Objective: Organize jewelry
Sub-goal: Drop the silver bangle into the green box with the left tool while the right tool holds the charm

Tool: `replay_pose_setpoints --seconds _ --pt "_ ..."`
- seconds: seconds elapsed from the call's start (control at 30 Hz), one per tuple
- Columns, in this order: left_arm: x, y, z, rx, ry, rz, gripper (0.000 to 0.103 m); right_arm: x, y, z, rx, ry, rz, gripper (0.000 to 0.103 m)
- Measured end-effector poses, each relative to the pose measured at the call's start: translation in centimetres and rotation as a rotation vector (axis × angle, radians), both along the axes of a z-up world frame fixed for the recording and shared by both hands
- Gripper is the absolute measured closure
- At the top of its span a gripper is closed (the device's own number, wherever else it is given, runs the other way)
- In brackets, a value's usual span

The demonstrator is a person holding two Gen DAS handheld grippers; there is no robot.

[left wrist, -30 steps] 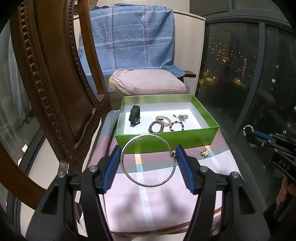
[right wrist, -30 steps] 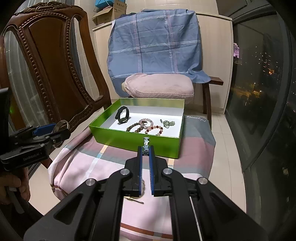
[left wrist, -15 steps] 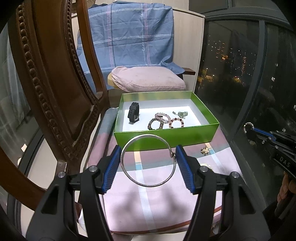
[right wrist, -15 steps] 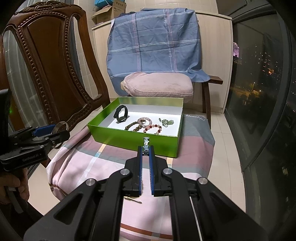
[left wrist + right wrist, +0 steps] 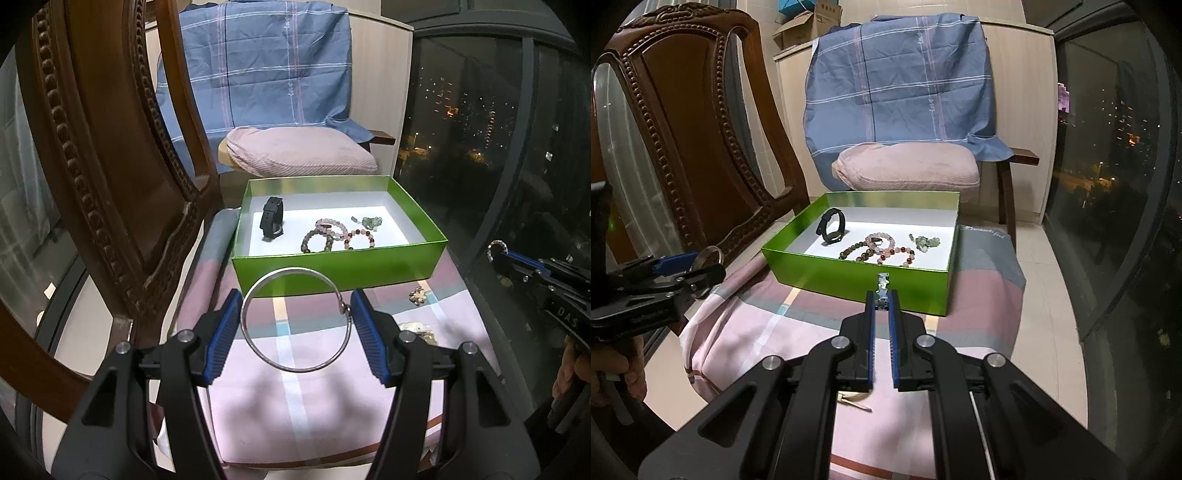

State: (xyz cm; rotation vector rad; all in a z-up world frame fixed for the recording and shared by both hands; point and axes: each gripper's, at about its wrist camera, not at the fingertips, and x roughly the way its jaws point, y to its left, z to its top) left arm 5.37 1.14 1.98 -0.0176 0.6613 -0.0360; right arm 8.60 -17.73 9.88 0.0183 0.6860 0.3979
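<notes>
**A:** What's changed on your end in the last second?

**B:** Hardly anything. My left hand-held gripper (image 5: 295, 317) still has its jaws about half spread, pressed on either side of the silver bangle (image 5: 295, 320), and both hands have stayed put. My right hand-held gripper (image 5: 882, 295) stays fully closed, pinching a small pale chain piece (image 5: 883, 286) at its tips.

**A:** So what does that mean for the job?

**B:** I'd say both pieces are lifted and waiting to go into the green box (image 5: 332, 267), just ahead. A black band (image 5: 272, 218) and the beaded bracelets (image 5: 332, 238) already lie inside; a small gold trinket (image 5: 417, 295) sits loose beside the box.

**A:** And the surroundings?

**B:** The box rests on a pink plaid cushion (image 5: 295, 398) on a carved wooden chair (image 5: 683, 122). A blue cloth (image 5: 901, 85) drapes another chair behind, with night windows to the right.
</notes>
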Motion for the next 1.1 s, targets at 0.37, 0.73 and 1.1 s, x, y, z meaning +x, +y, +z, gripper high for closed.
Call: replay_pose_setpoints --seconds 0.37,0.73,1.1 --pt "4.7 0.6 1.4 -0.057 0.013 0.025 0.043 1.9 -1.1 -1.2 0.057 0.035 -0.014 0.096" --pt "15.8 1.4 -0.1 -0.095 0.127 0.077 0.024 2.7 -1.7 -1.2 0.106 0.053 -0.004 0.096" --pt "2.5 1.9 2.6 -0.183 -0.095 0.057 0.007 2.4 -1.3 -1.2 0.087 0.022 -0.013 0.096"
